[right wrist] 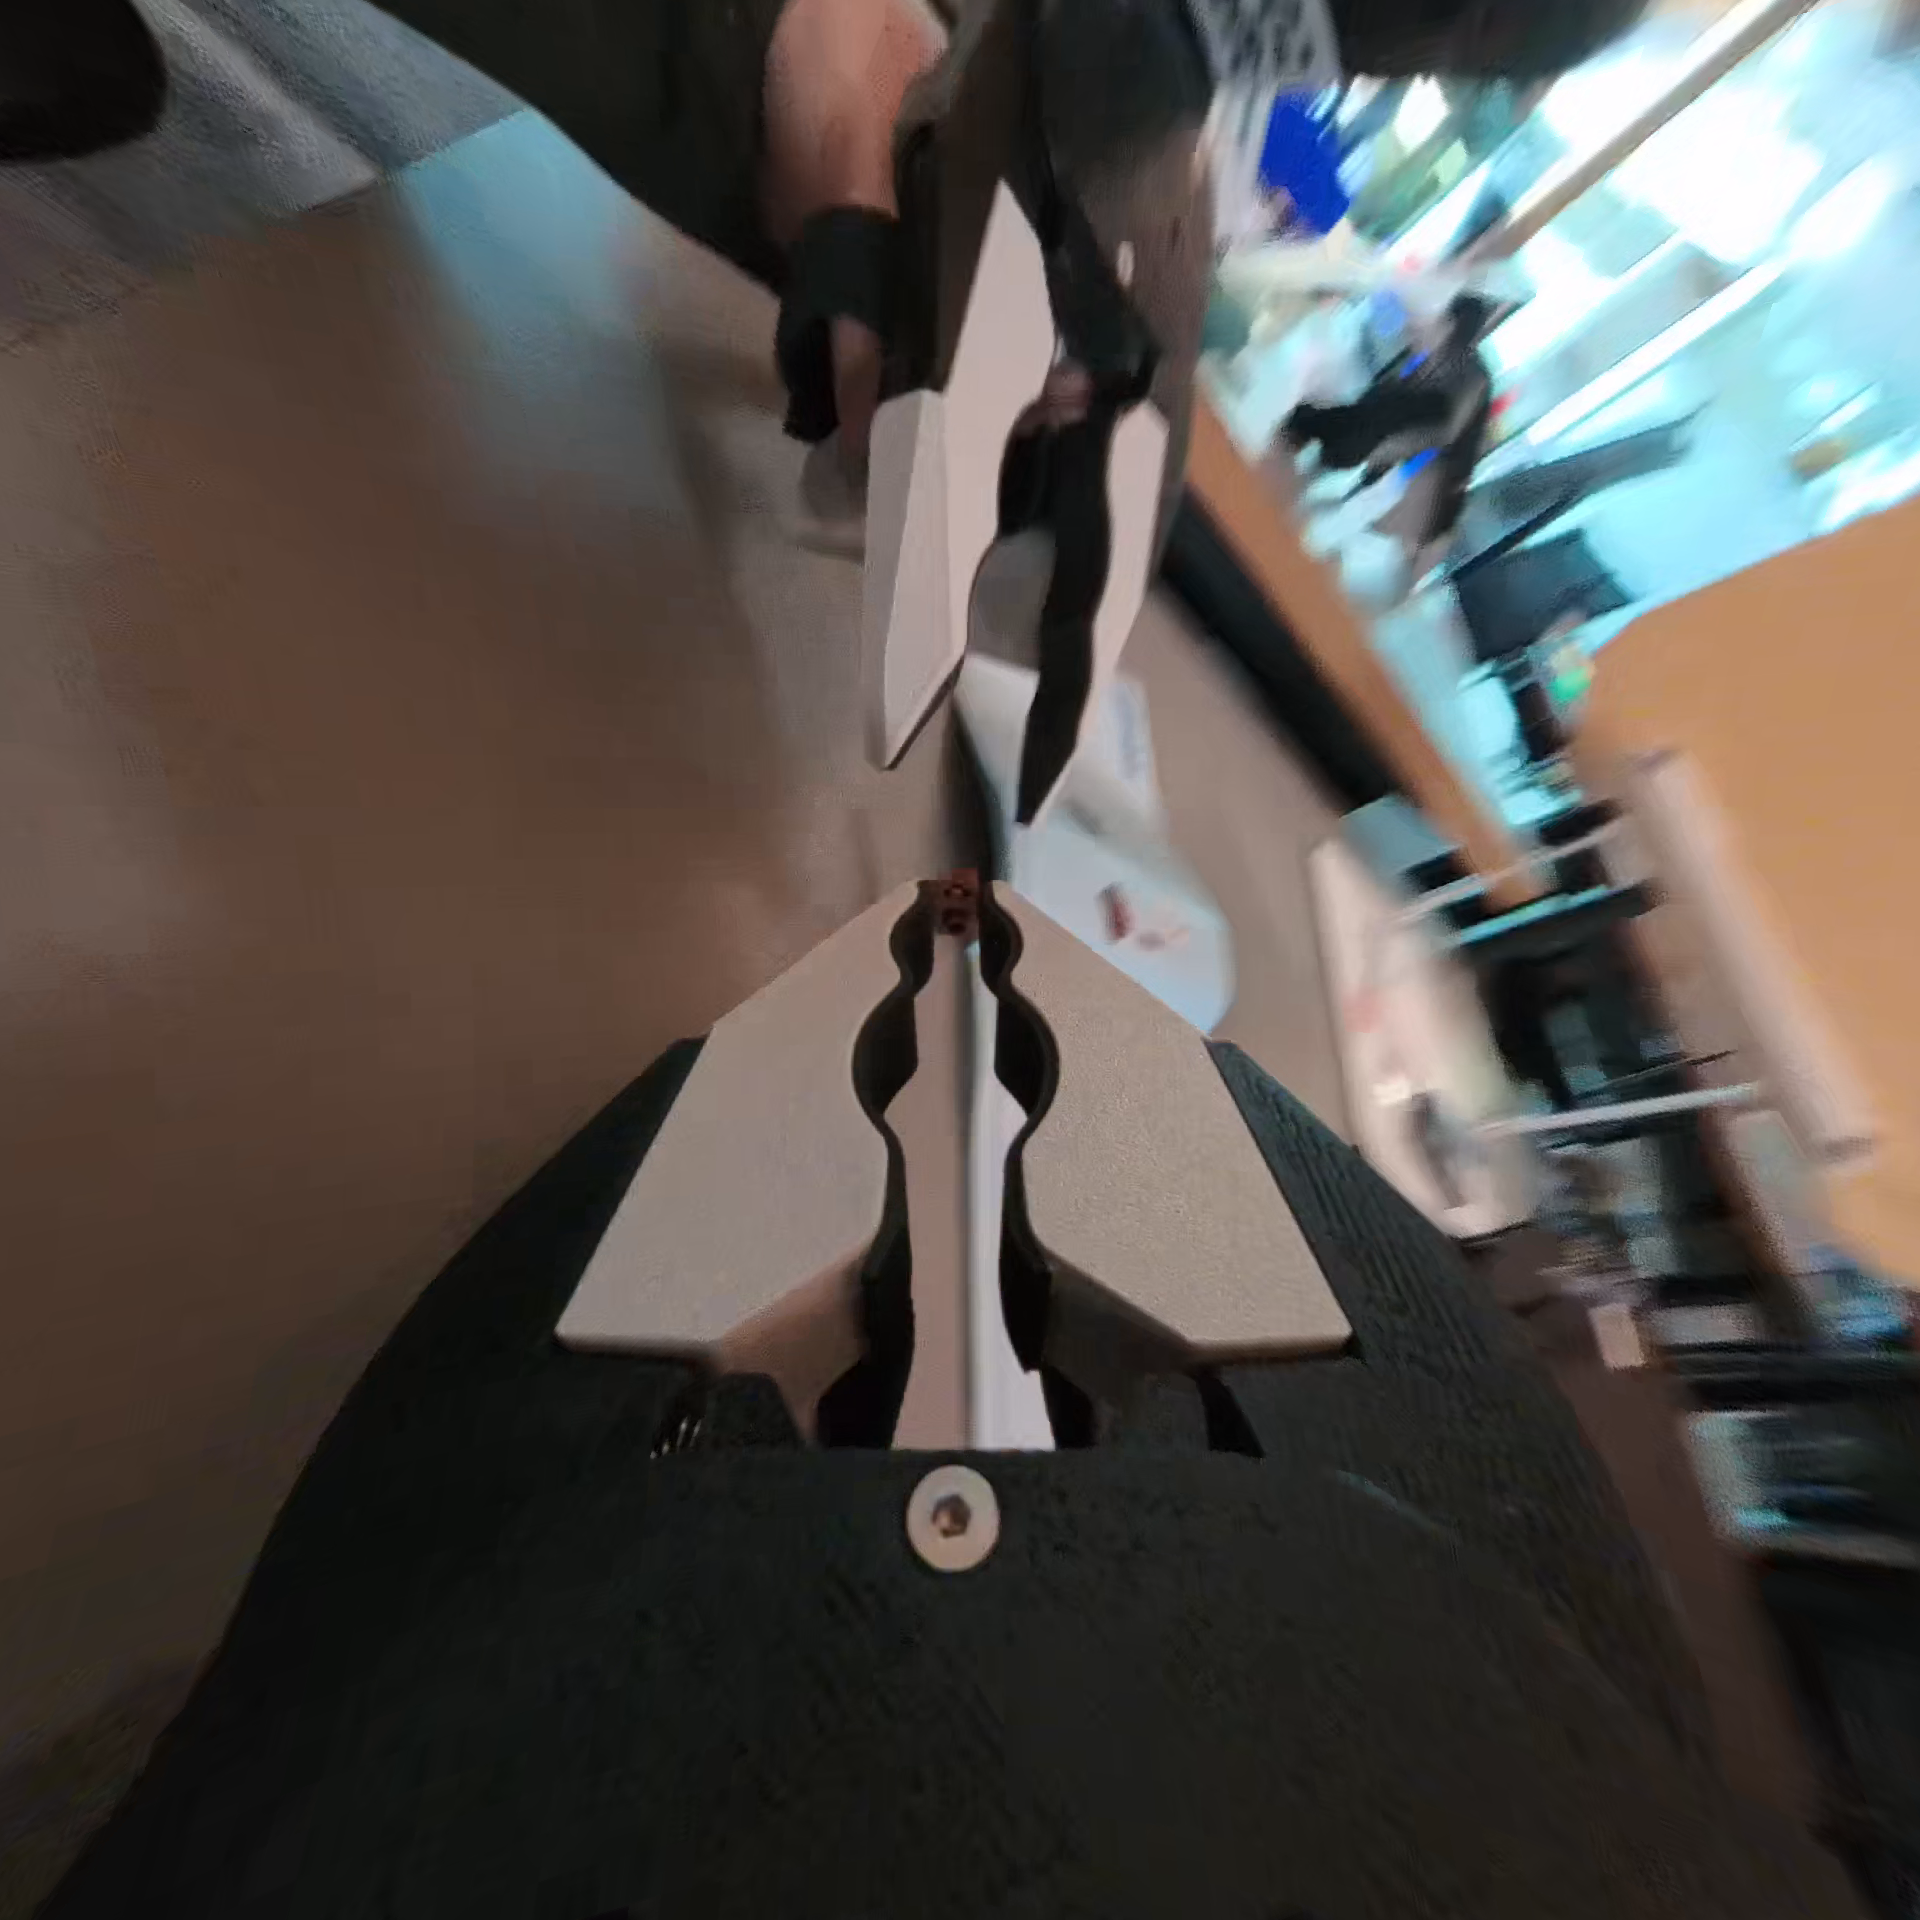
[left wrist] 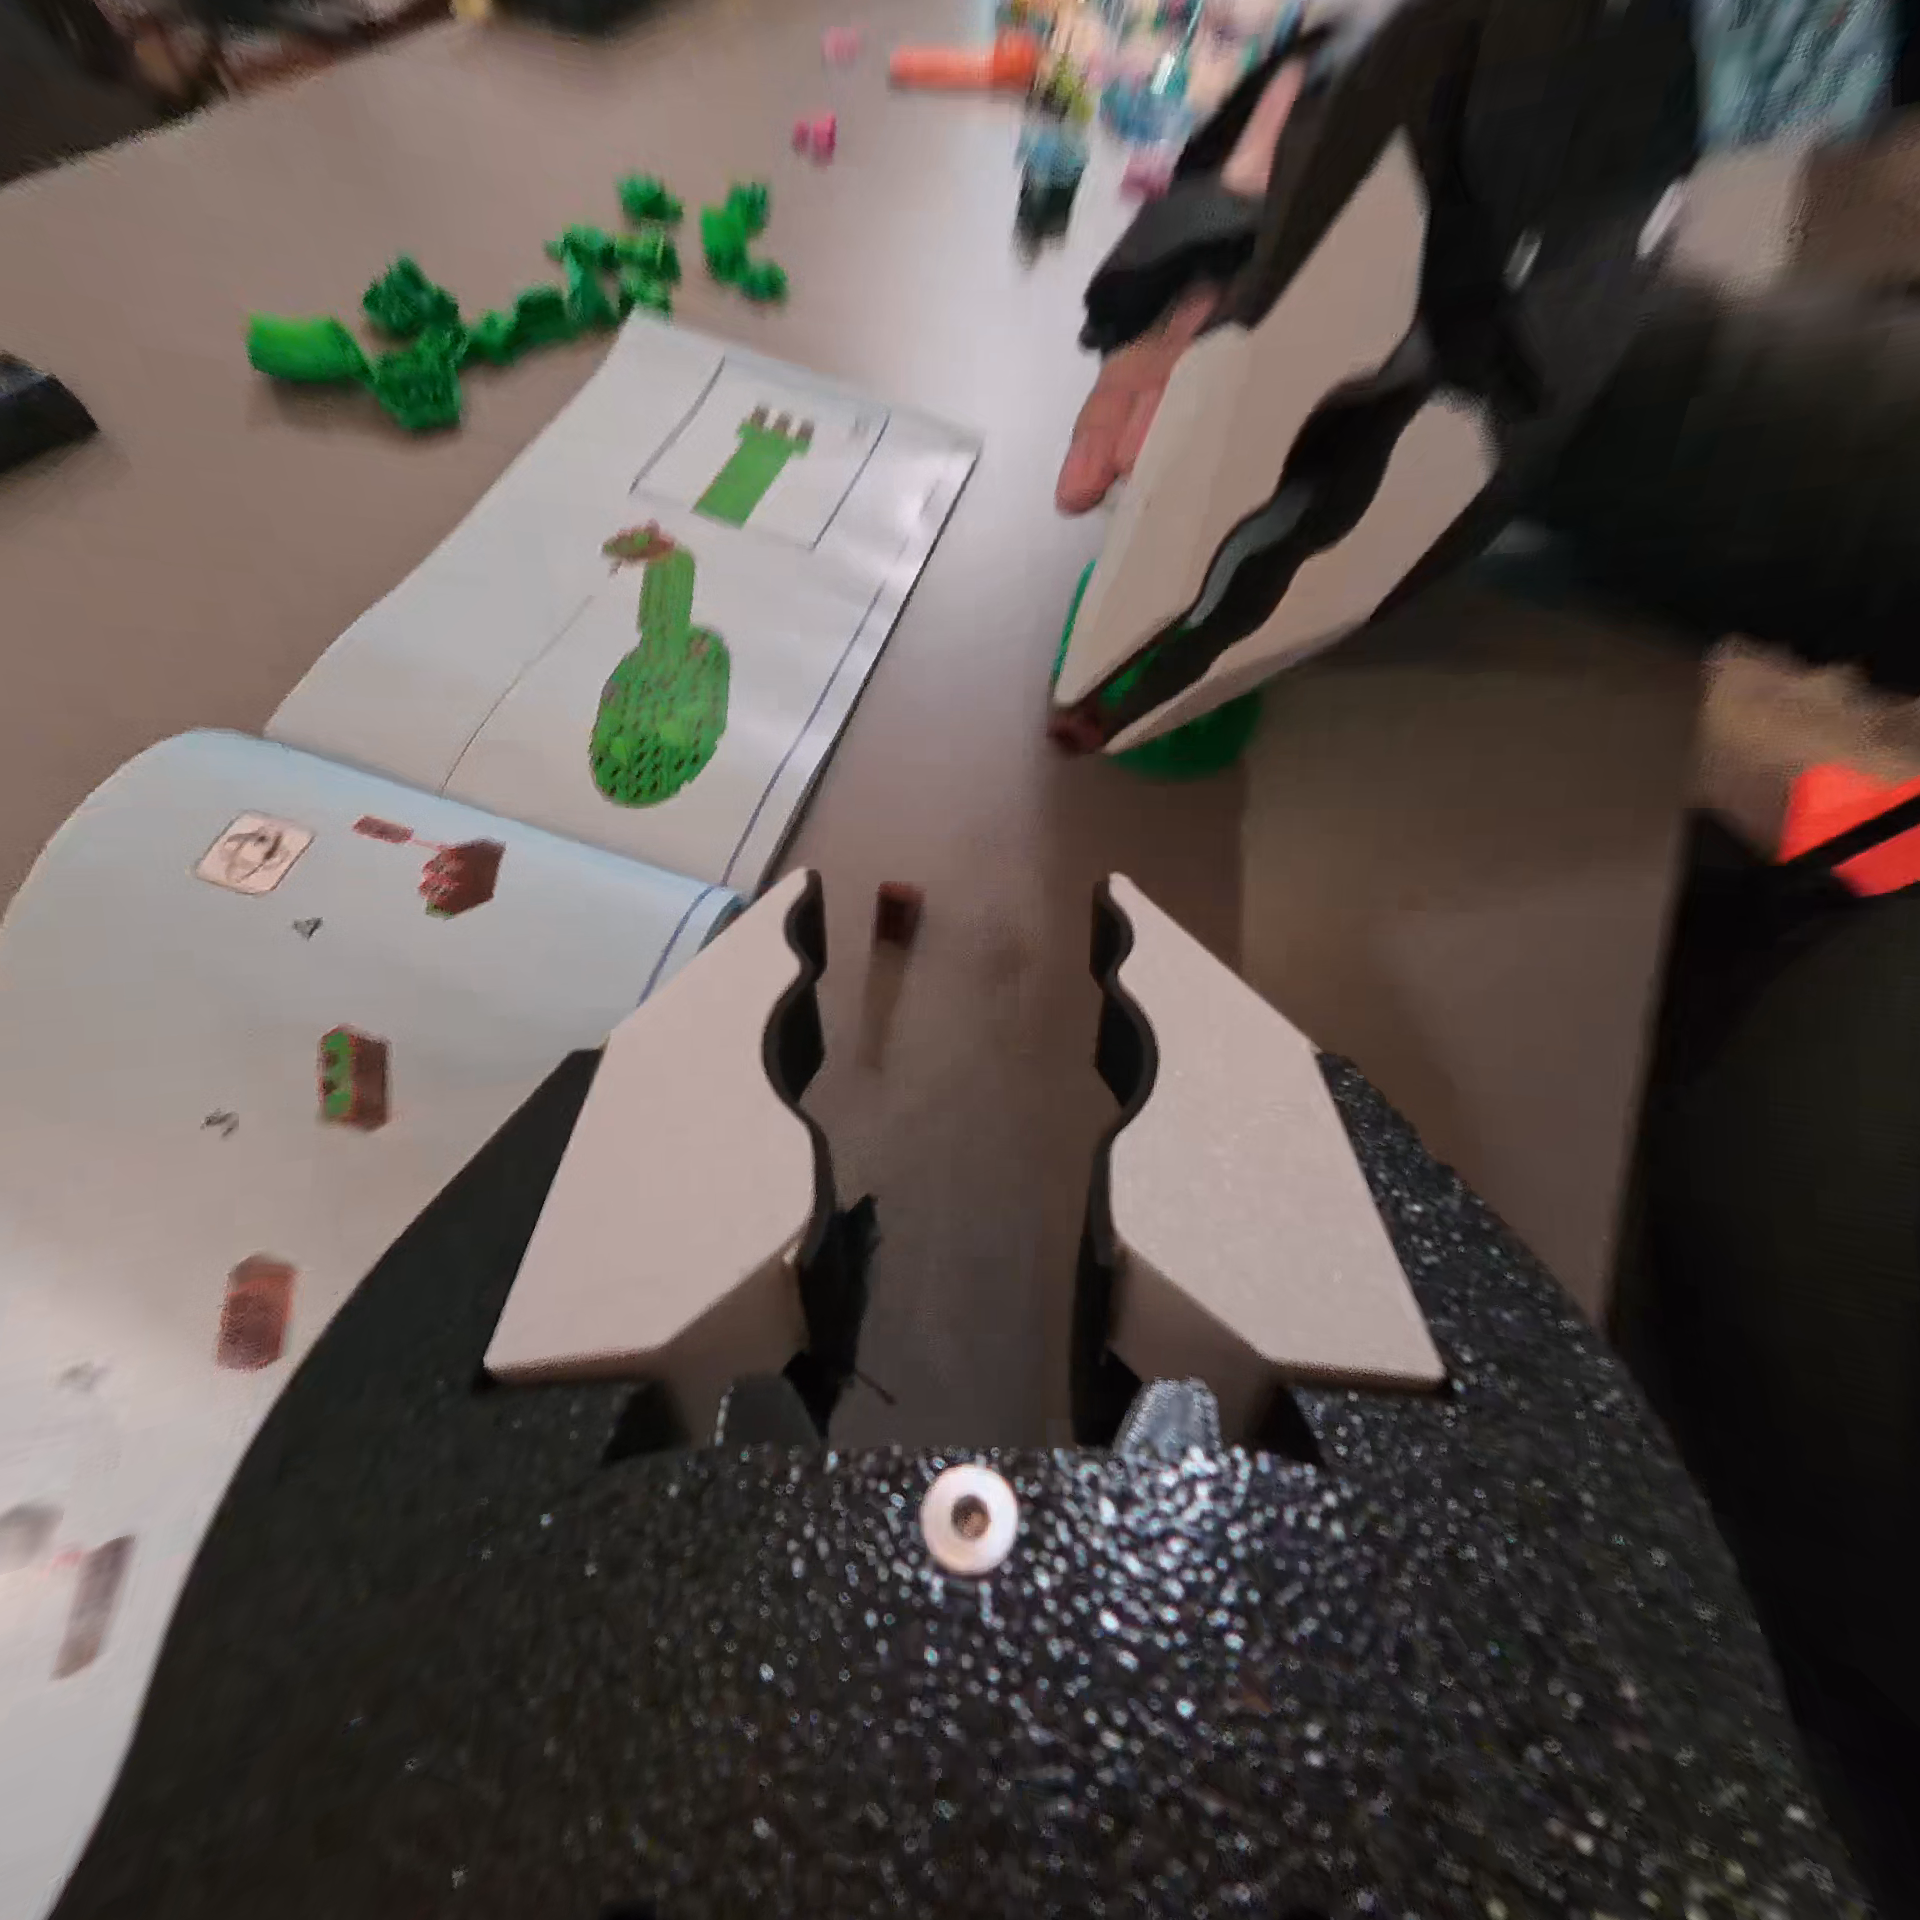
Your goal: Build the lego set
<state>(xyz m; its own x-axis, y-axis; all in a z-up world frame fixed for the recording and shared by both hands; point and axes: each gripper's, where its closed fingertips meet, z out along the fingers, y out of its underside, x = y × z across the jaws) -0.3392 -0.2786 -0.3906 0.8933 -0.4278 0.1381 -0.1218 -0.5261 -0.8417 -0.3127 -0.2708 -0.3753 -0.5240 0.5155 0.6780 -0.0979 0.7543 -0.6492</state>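
Note:
My left gripper (left wrist: 958, 914) is open low over the tan table. A small brown brick (left wrist: 899, 914) lies on the table between its fingertips, nearer the left finger. My right gripper (right wrist: 956, 896) is shut on another small brown brick (right wrist: 956, 902) pinched at its tips. In the left wrist view the right gripper (left wrist: 1101, 707) points down at the right, its brown brick (left wrist: 1072, 729) beside a green plate (left wrist: 1195, 743) on the table. The left gripper (right wrist: 961, 784) shows ahead in the right wrist view. Both views are motion-blurred.
An open instruction booklet (left wrist: 582, 644) lies left of my left gripper. A pile of loose green bricks (left wrist: 499, 312) sits beyond it. Pink, orange and mixed pieces (left wrist: 1049, 114) lie at the table's far end. A person's hand (left wrist: 1112, 426) holds the right gripper.

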